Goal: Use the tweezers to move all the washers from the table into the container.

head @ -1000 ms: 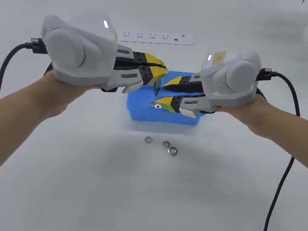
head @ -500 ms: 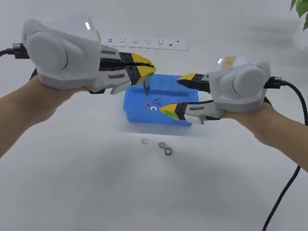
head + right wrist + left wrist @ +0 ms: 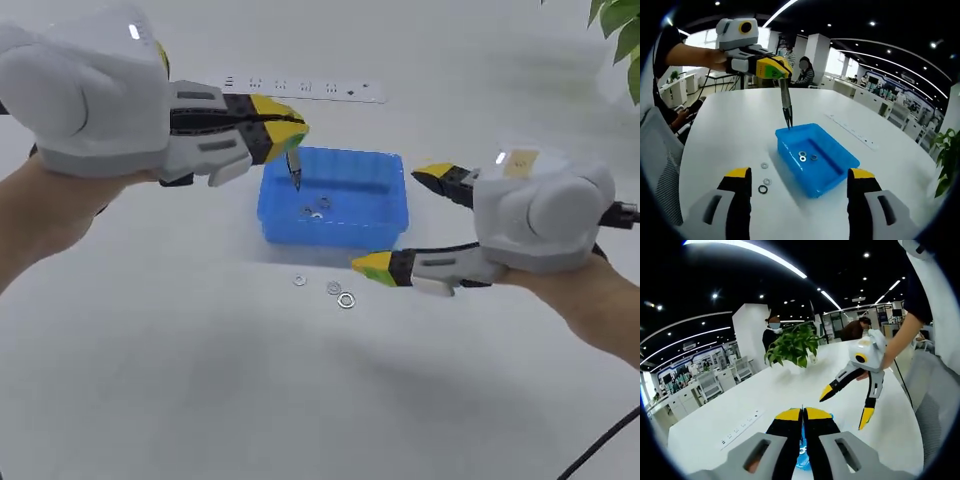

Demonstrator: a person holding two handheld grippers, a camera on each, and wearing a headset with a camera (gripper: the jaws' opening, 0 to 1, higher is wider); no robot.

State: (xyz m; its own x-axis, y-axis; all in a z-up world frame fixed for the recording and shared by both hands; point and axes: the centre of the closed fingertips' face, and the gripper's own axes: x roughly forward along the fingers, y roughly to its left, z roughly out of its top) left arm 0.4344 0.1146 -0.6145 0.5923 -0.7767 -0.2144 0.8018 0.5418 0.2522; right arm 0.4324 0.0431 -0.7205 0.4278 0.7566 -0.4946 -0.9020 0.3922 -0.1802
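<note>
Your left gripper [image 3: 290,125] is clenched on the tweezers [image 3: 294,170], with its two jaws pressed together. The tweezers hang with the tips downward, over the left part of the blue container [image 3: 350,232]. Whether the tips carry something, I cannot tell. Your right gripper [image 3: 400,218] is released: its jaws stand wide apart and hold nothing, and it hovers at the right side of the container. Three washers [image 3: 315,210] lie inside the container, near together on its bottom. Three other washers [image 3: 333,290] lie on the white table [image 3: 200,380], just in front of the container, on your side of it. A white power strip [image 3: 300,88] lies behind the container.
</note>
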